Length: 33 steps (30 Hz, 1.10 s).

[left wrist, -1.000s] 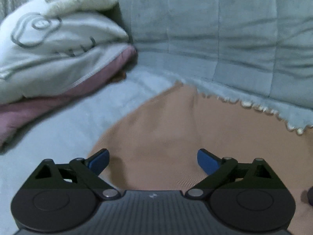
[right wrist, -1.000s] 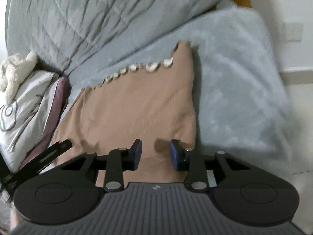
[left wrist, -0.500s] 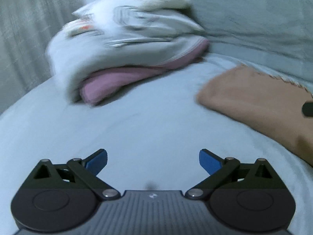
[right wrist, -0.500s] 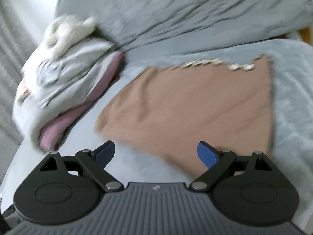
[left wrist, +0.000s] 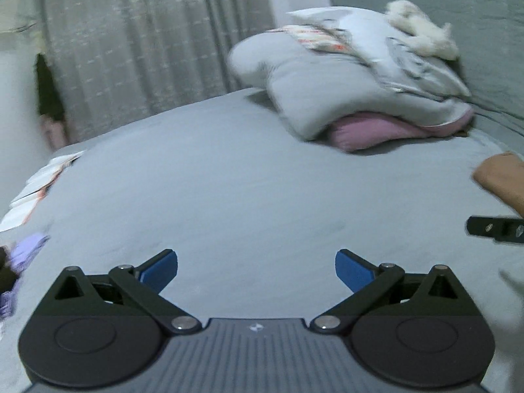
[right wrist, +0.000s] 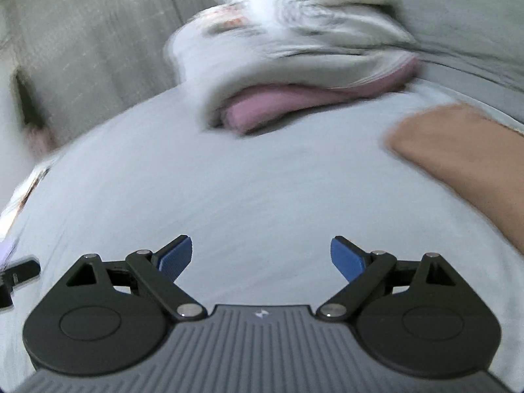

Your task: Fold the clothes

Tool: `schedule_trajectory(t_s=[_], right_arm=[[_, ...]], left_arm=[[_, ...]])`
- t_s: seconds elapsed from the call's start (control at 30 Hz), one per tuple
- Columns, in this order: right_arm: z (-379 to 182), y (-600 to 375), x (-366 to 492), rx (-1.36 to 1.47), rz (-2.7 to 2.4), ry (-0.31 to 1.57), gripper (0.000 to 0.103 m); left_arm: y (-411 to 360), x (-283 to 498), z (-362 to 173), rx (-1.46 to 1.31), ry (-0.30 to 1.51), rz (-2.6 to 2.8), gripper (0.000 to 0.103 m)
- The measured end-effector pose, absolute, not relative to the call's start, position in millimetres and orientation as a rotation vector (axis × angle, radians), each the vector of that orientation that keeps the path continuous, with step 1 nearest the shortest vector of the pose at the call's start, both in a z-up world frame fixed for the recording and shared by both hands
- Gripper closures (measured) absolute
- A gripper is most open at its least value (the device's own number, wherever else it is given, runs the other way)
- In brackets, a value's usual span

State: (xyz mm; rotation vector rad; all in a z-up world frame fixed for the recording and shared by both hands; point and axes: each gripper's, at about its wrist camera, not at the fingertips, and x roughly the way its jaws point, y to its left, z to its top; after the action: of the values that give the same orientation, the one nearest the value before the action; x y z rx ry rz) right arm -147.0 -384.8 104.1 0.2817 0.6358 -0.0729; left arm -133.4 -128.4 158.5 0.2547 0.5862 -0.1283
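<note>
We are holding the left gripper (left wrist: 256, 270) over the bare grey bedspread (left wrist: 249, 190), its blue-padded fingers spread wide apart and gripping nothing. We are holding the right gripper (right wrist: 261, 257) the same way, fingers wide apart and empty above the same bedspread (right wrist: 229, 193). The tan garment (right wrist: 465, 160) is lying flat on the bed at about two o'clock in the right wrist view, and only its corner (left wrist: 502, 180) is showing at three o'clock in the left wrist view. A pile of clothes (left wrist: 357, 75), white and grey over pink, is sitting at about one o'clock. A grey curtain (left wrist: 137, 42) is hanging at eleven o'clock. The right wrist view is blurring.
</note>
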Motion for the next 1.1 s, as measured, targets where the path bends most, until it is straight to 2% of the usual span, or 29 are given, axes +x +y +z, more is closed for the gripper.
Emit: schedule_trajectory(t_s=[0.2,0.37,0.6,0.87,1.1], right_arm=[[108,-269,-157,0.080,0.174,0.620,0.011],[114,-231,-163,0.076,0.251,0.611,0.011],[111,-221,-150,0.030,0.203,0.571,0.009],[72,-240,-122,0.079,0.076,0.686,0.009],[52,-239,-111,0.058,0.049,0.687,0.009]], left_arm=[[-45,-152,148,0.223,0.622,-0.045,0.001],[-2,-150,129,0.167,0.654,-0.005,0.001],[8,-129,103,0.126,0.657,0.001,0.001],[27,-94,75,0.086,0.638,0.059,0.001],[25,-75,50,0.116,0.647,0.058,0.001]])
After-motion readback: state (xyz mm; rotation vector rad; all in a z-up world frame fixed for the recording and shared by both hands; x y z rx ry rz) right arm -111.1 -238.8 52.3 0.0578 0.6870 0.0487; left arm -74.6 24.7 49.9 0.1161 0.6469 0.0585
